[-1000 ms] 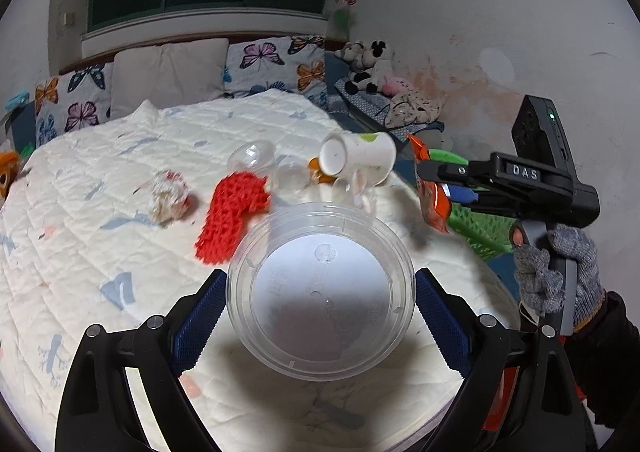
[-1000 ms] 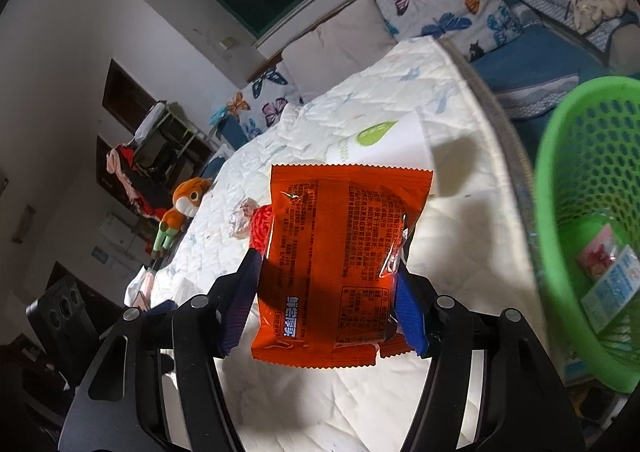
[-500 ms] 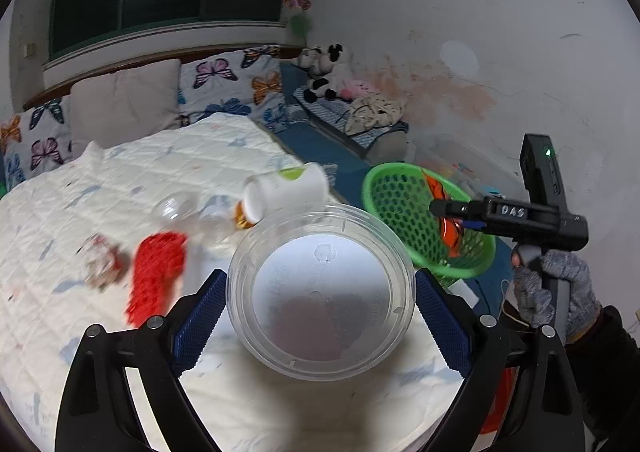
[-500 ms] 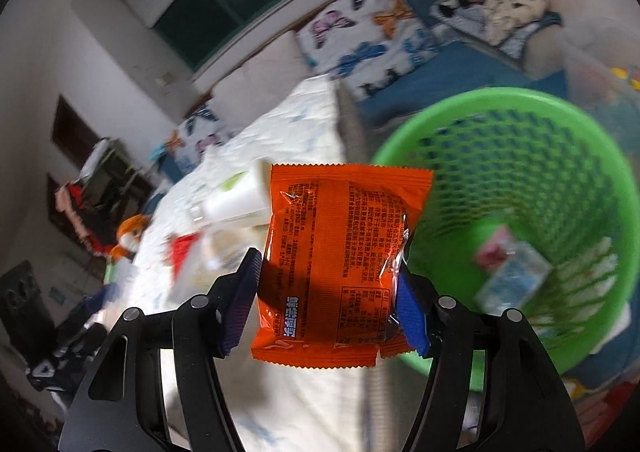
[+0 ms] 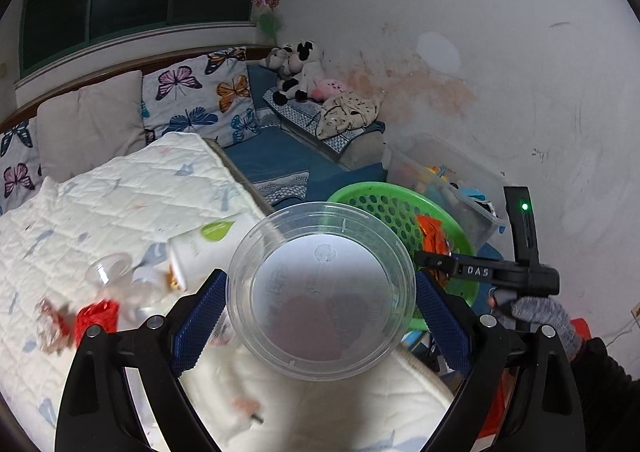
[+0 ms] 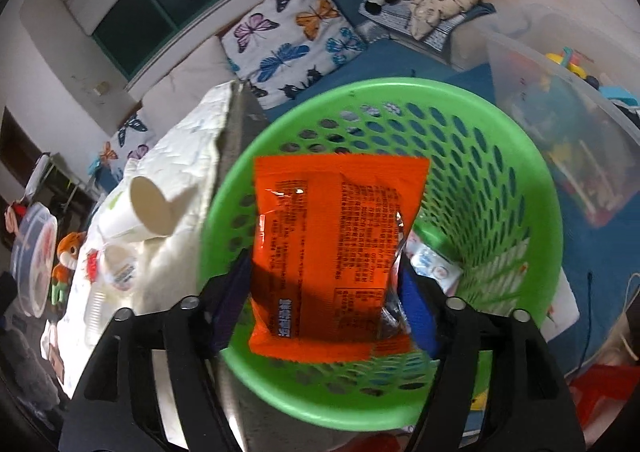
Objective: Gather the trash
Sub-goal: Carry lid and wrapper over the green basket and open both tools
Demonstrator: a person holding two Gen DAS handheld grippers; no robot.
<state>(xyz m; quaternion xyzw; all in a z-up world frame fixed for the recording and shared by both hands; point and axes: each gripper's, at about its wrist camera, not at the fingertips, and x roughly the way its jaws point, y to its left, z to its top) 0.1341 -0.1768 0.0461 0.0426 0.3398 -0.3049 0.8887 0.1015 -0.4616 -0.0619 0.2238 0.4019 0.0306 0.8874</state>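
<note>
My left gripper (image 5: 316, 316) is shut on a clear round plastic container (image 5: 320, 292), held above the bed's right edge. My right gripper (image 6: 324, 288) is shut on an orange snack wrapper (image 6: 336, 248) and holds it directly over the green mesh basket (image 6: 516, 187), which has wrappers at its bottom. In the left wrist view the basket (image 5: 384, 203) sits on the floor beside the bed, with the right gripper (image 5: 436, 258) and wrapper (image 5: 434, 234) over it. On the bed lie a white paper cup (image 5: 208, 244), a clear plastic cup (image 5: 112, 272) and a red piece (image 5: 96, 314).
The white quilted bed (image 5: 120, 195) fills the left. A clear storage bin (image 5: 444, 179) of toys stands behind the basket by the wall. Butterfly pillows (image 5: 196, 99) and plush toys (image 5: 300, 71) lie at the back. A blue mat (image 6: 600, 292) covers the floor.
Both grippers swung right, away from the bed. The right gripper carried the orange wrapper from over the mattress to above the basket. The left gripper followed with the clear container.
</note>
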